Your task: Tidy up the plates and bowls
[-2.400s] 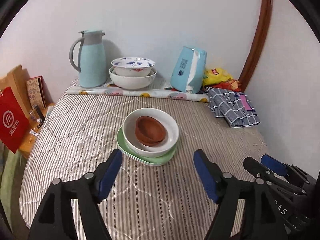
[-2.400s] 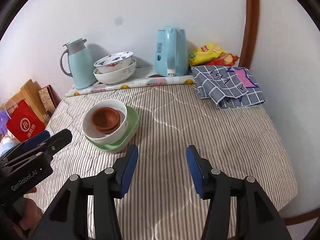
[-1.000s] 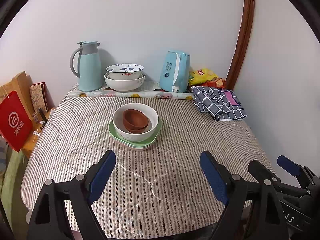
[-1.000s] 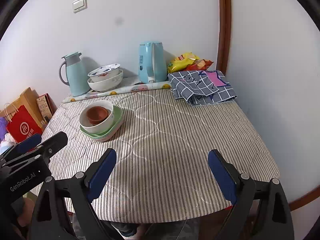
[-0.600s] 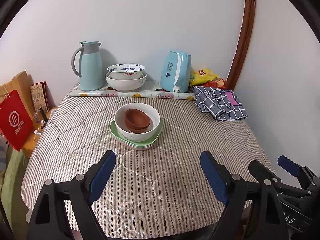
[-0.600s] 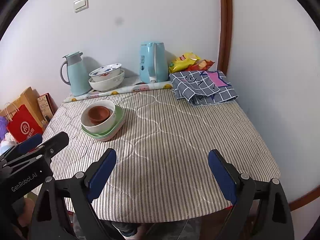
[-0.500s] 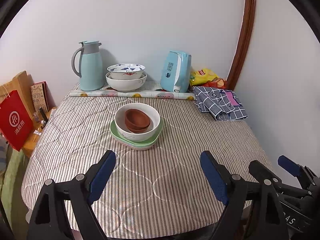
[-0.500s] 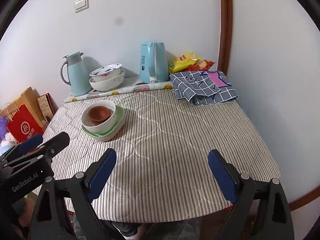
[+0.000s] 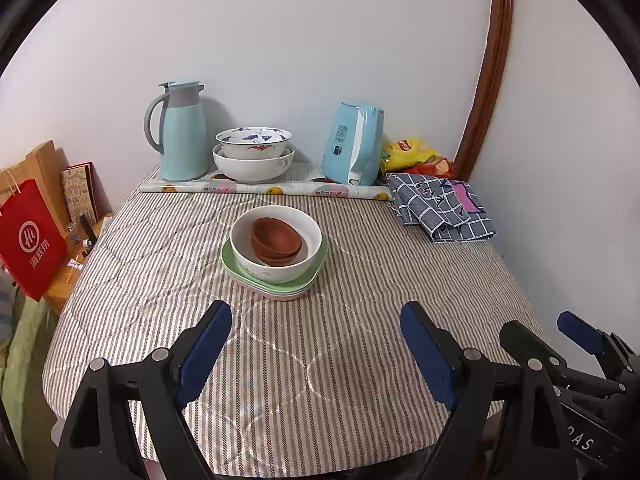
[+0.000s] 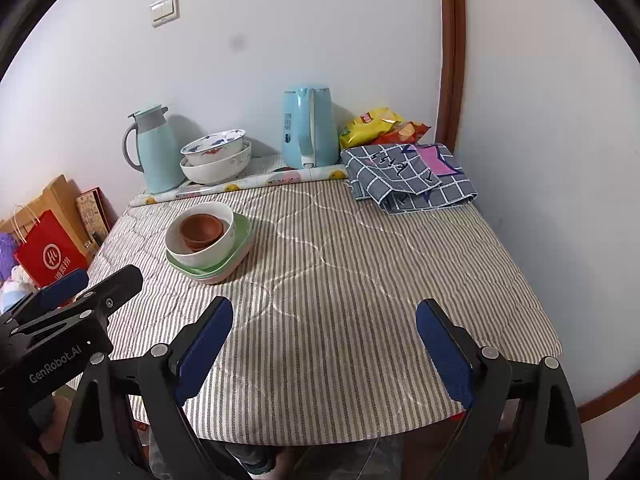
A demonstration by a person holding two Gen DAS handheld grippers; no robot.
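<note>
A stack stands mid-table: brown bowls (image 9: 276,240) nested inside a white bowl (image 9: 276,268), on green and pink plates (image 9: 316,274). The same stack shows left of centre in the right wrist view (image 10: 202,230). My left gripper (image 9: 316,344) is open and empty, held back near the table's front edge, well short of the stack. My right gripper (image 10: 324,344) is open and empty, also at the front edge, to the right of the stack. The right gripper's fingers (image 9: 576,330) show at the left view's lower right.
At the back wall stand a blue thermos jug (image 9: 182,132), two stacked patterned bowls (image 9: 254,156), a blue kettle (image 9: 352,144), snack bags (image 9: 408,154) and a folded checked cloth (image 9: 440,206). A red bag (image 9: 30,240) stands left of the table.
Both grippers pulled back from the stack towards the table's front edge and opened wider. Over the last half second nothing has visibly moved.
</note>
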